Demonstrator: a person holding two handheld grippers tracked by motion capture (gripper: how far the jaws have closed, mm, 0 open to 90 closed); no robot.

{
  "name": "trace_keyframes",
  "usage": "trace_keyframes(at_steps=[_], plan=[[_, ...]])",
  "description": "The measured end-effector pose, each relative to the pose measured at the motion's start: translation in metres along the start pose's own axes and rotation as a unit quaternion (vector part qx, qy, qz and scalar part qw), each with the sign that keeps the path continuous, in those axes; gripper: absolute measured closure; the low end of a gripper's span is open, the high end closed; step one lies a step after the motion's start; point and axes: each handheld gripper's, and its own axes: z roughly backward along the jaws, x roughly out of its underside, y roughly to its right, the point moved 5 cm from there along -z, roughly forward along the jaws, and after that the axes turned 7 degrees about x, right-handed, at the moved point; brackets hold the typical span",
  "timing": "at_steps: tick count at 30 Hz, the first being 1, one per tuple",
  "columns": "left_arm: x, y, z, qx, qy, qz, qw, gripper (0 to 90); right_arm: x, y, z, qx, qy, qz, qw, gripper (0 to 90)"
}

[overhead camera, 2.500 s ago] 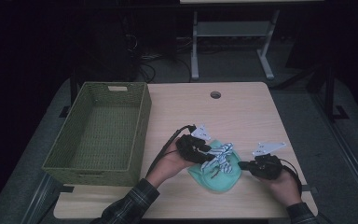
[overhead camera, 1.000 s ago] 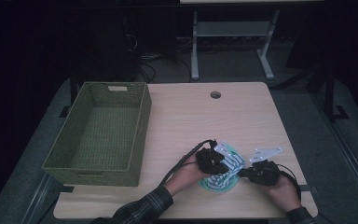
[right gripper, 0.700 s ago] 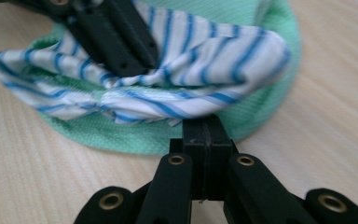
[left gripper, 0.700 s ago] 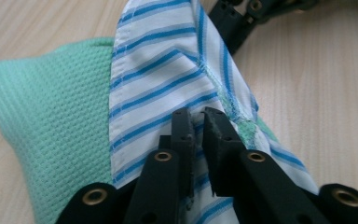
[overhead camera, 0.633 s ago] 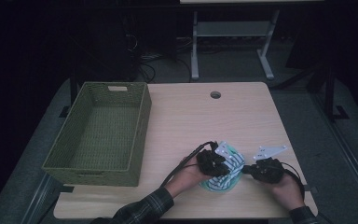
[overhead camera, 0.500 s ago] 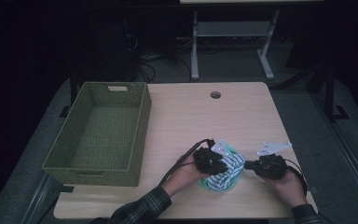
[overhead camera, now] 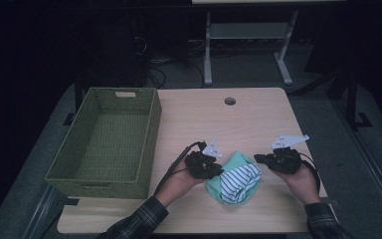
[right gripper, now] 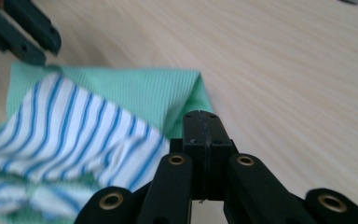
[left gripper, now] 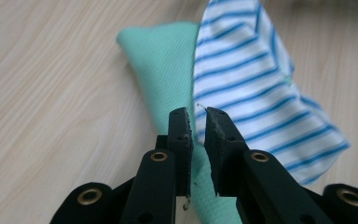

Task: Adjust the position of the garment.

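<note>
Between both grippers, folded cloth (overhead camera: 235, 178) lies near table's front edge (overhead camera: 189, 232)

The high view looks forward and down from above the near edge, taking in the whole worktop (overhead camera: 258, 119) and the floor beyond. Each gripper view sits close and low over the wood, looking along its own jaws. All three share the striped cloth (overhead camera: 236, 180) (left gripper: 261, 79) (right gripper: 70, 130) near the front edge

No lettering, label, brand or number can be read anywhere — nothing legible at all.
</note>
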Motion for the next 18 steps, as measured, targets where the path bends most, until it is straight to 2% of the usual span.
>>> trace_keyframes(at_steps=[5, 7, 9, 11, 13, 15, 18], plan=[[0.006, 0.001, -0.003, -0.002, -0.005, 0.004, 1.0000, 79.4, -0.017, -0.009, -0.015, -0.020, 0.011, 0.009, 0.9997, 89.8], [0.007, 0.000, -0.004, -0.001, -0.011, -0.001, 0.9999, 79.3, -0.024, -0.016, -0.021, -0.029, 0.012, 0.015, 0.9994, 89.8], [0.008, 0.002, -0.006, 0.001, -0.008, 0.007, 0.9999, 79.3, -0.031, -0.023, -0.028, -0.038, 0.013, 0.020, 0.9990, 89.8], [0.009, 0.001, -0.006, 0.002, -0.016, 0.001, 0.9999, 79.3, -0.035, -0.030, -0.034, -0.047, 0.011, 0.027, 0.9985, 89.8], [0.009, 0.003, -0.008, 0.002, -0.012, 0.003, 0.9999, 79.3, -0.036, -0.035, -0.041, -0.051, 0.006, 0.034, 0.9981, 89.7], [0.011, 0.004, -0.009, 0.004, -0.020, -0.003, 0.9998, 79.3, -0.034, -0.037, -0.048, -0.051, -0.004, 0.037, 0.9980, 89.8], [0.015, 0.008, -0.013, 0.006, -0.024, 0.000, 0.9997, 79.6, -0.026, -0.037, -0.058, -0.044, -0.028, 0.038, 0.9979, 89.8]])
